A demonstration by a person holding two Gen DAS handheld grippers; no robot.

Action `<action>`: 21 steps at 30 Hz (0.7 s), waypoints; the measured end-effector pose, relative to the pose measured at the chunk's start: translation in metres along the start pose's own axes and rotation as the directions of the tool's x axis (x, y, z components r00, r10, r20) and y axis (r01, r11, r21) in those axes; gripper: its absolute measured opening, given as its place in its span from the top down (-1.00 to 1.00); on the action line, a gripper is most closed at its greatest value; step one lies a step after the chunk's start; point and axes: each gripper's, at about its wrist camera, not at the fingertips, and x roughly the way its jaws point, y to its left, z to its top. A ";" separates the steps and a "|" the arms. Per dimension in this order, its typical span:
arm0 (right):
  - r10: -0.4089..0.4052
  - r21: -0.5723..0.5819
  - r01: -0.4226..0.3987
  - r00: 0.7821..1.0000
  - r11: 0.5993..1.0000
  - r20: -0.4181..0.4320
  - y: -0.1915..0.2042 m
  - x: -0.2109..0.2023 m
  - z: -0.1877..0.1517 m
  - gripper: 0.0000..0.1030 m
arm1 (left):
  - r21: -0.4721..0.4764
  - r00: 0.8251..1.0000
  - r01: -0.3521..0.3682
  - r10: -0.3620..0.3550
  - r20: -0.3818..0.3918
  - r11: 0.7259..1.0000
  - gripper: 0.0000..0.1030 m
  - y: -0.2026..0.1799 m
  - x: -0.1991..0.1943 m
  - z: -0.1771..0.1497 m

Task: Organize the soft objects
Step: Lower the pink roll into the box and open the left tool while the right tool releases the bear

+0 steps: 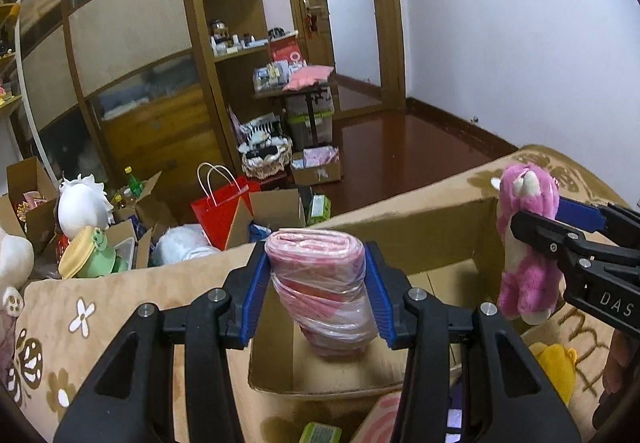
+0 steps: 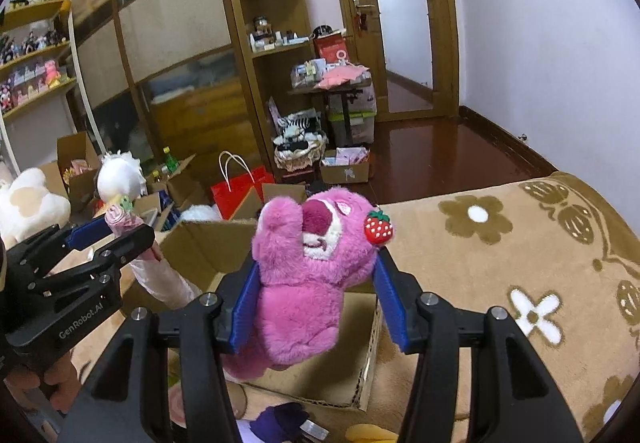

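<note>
My left gripper (image 1: 316,275) is shut on a pink-and-white rolled bundle wrapped in clear plastic (image 1: 320,291), held upright over an open cardboard box (image 1: 420,227) on the bed. My right gripper (image 2: 316,295) is shut on a pink plush bear (image 2: 308,275) with a strawberry on its ear, held over the same box (image 2: 200,243). In the left wrist view the bear (image 1: 524,243) hangs at the right in the right gripper (image 1: 536,231). In the right wrist view the left gripper (image 2: 108,235) shows at the left with the bundle (image 2: 160,279).
The box sits on a tan flowered blanket (image 2: 500,263). A yellow soft toy (image 1: 556,367), a green packet (image 1: 320,433) and a purple item (image 2: 280,419) lie near the box's front. Past the bed are cardboard boxes, a red paper bag (image 1: 220,211), white plush toys (image 1: 84,203) and shelves.
</note>
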 end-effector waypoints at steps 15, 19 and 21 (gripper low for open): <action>-0.001 -0.018 0.000 0.998 1.000 -0.055 0.004 0.007 -0.008 -0.41 | 0.016 0.999 -0.049 0.049 0.000 0.999 -0.12 0.005 -0.002 -0.002; -0.012 -0.023 0.011 0.999 1.000 -0.031 0.007 -0.001 -0.005 -0.71 | -0.014 0.999 -0.043 0.042 -0.018 0.999 -0.29 0.014 -0.006 -0.003; -0.018 -0.016 0.018 1.000 1.000 -0.025 0.007 -0.005 -0.004 -0.85 | -0.019 0.999 -0.042 0.041 -0.023 0.999 -0.46 0.017 -0.010 -0.003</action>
